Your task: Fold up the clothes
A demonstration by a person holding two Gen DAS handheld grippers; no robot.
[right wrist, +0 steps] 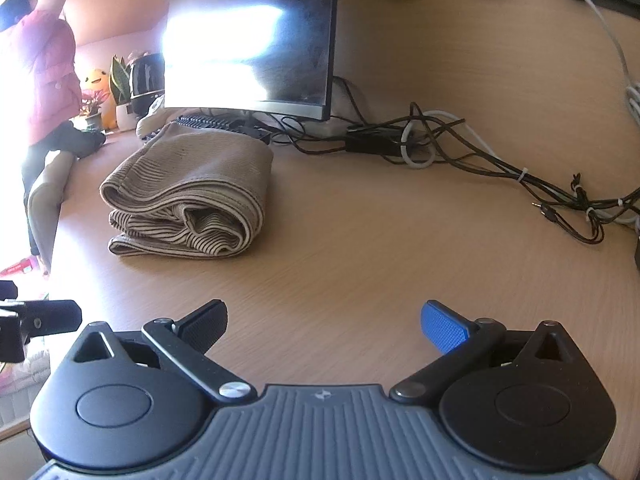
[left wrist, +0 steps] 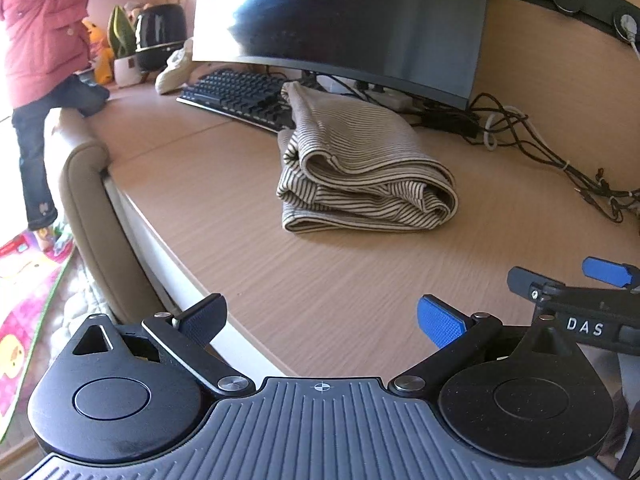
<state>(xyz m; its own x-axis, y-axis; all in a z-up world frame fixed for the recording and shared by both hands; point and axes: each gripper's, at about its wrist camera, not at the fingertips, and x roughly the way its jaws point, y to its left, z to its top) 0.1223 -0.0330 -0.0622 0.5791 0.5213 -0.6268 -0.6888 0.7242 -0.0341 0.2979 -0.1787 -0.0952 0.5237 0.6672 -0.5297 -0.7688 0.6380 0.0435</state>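
Note:
A beige striped garment point(left wrist: 360, 164) lies folded in a thick stack on the wooden desk point(left wrist: 248, 264), just in front of the monitor; the right wrist view shows the same garment point(right wrist: 188, 196) at left centre. My left gripper point(left wrist: 322, 320) hovers open over the desk's near edge, well short of the garment, with nothing between its fingers. My right gripper point(right wrist: 324, 326) is also open and empty, low over the desk point(right wrist: 360, 240), to the right of the stack. Its blue-tipped fingers point(left wrist: 608, 272) show at the left wrist view's right edge.
A monitor point(left wrist: 344, 20) and keyboard point(left wrist: 240, 94) stand behind the garment. Tangled cables point(right wrist: 460, 148) run along the back right. A person in a pink top point(left wrist: 40, 40) stands at far left beside a padded chair back point(left wrist: 84, 184). Plants and a black pot point(left wrist: 160, 36) sit far back.

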